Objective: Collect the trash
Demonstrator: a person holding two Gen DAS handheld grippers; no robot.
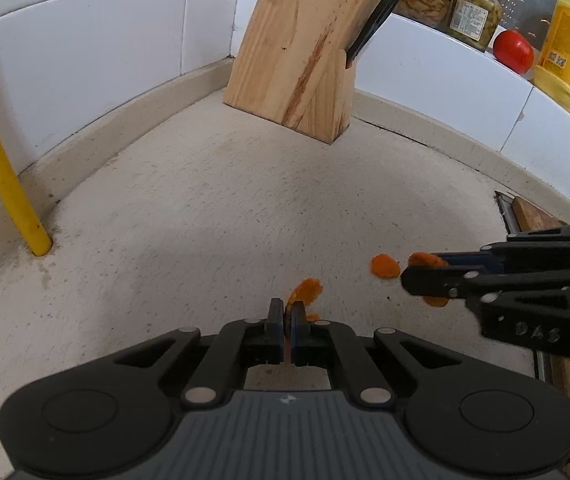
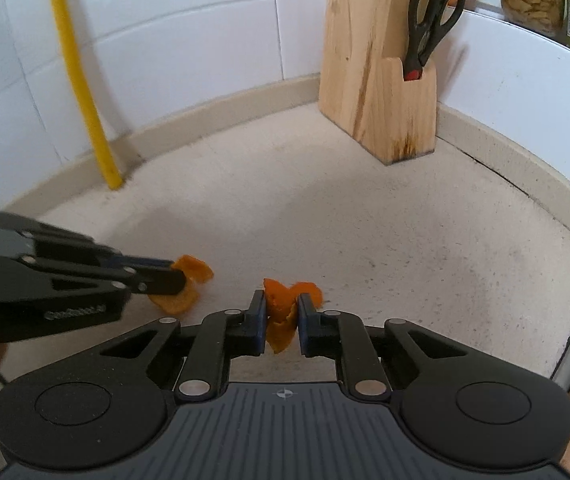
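Two grippers work over the speckled table (image 1: pixel 213 216), each clamped on a scrap of orange peel. The left gripper (image 1: pixel 285 312) has its fingers pressed fully together on a thin curl of peel (image 1: pixel 307 290) that sticks out just beyond their tips. The right gripper (image 2: pixel 281 312) has its fingers narrowly apart, squeezing a thicker folded peel piece (image 2: pixel 281 312) between the pads. One loose peel bit (image 1: pixel 385 266) lies on the table just beyond the right fingers. Well beyond both stands a wooden knife block (image 1: pixel 301 48) holding black scissors (image 2: pixel 431 20).
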